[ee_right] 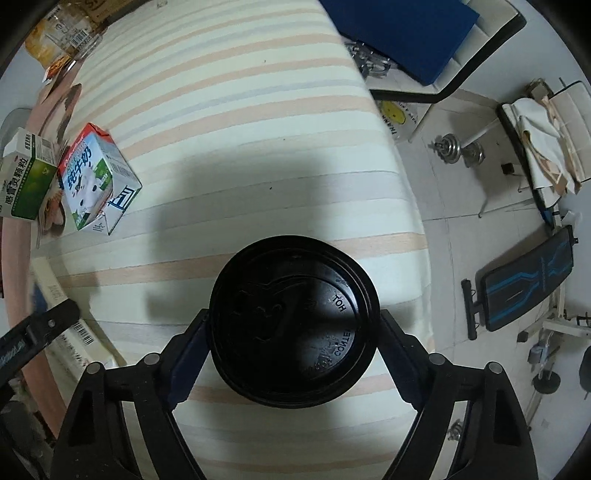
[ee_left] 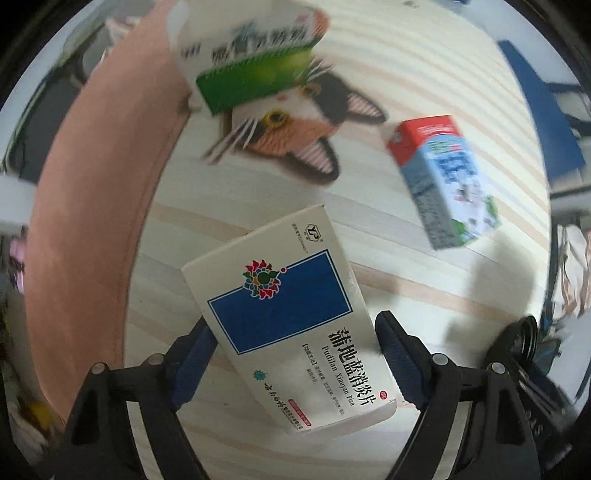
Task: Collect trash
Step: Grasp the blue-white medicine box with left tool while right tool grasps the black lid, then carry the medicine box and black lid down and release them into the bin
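Note:
A white medicine box with a blue panel sits between the fingers of my left gripper, and both pads press on its long edges. It looks sharp while everything behind it is blurred. On the striped sheet beyond it lie a milk carton and a green and white box. My right gripper points down over a cup with a black lid, its fingers touching the lid's rim on both sides. The cup's body is hidden under the lid. Both cartons, the milk carton and the green box, show at the far left.
A cat-face print lies under the green box, beside a pink border. Snack bags sit at the sheet's far corner. Off the sheet's right edge stand a chair with a blue cushion, a dumbbell and an exercise bench.

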Available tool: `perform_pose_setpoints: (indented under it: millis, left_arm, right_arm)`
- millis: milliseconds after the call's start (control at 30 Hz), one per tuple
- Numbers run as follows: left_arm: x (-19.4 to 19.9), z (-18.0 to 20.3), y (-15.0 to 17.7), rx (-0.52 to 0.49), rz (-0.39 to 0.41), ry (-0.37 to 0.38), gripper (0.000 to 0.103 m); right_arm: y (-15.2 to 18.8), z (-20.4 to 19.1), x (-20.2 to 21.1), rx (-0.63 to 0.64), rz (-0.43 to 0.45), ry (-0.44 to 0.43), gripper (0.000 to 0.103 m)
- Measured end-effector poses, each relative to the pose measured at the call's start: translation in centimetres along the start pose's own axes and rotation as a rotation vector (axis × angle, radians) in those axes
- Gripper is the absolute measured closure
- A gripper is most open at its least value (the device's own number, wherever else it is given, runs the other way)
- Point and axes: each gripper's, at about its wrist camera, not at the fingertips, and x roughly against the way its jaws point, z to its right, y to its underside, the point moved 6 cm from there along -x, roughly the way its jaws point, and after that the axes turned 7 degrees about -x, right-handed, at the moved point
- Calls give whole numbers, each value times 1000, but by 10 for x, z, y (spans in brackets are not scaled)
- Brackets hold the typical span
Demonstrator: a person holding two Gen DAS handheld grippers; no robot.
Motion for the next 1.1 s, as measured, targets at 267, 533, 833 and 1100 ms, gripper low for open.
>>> perform_pose_setpoints:
  millis: [267, 533, 833, 1100]
  left_arm:
    - [52, -3, 30, -111, 110, -33, 19]
    - [91, -29, 56, -114, 165, 4, 19]
    - [131, -71, 145, -161, 237, 89, 19]
    - [143, -124, 250, -288, 267, 175, 19]
  right_arm:
    - [23, -4, 27, 17, 39, -38, 17]
    - [80, -18, 76, 59, 99, -84, 17]
    - [186, -36, 126, 61, 160, -117, 17]
    - [331, -45, 157, -39, 232, -112, 17]
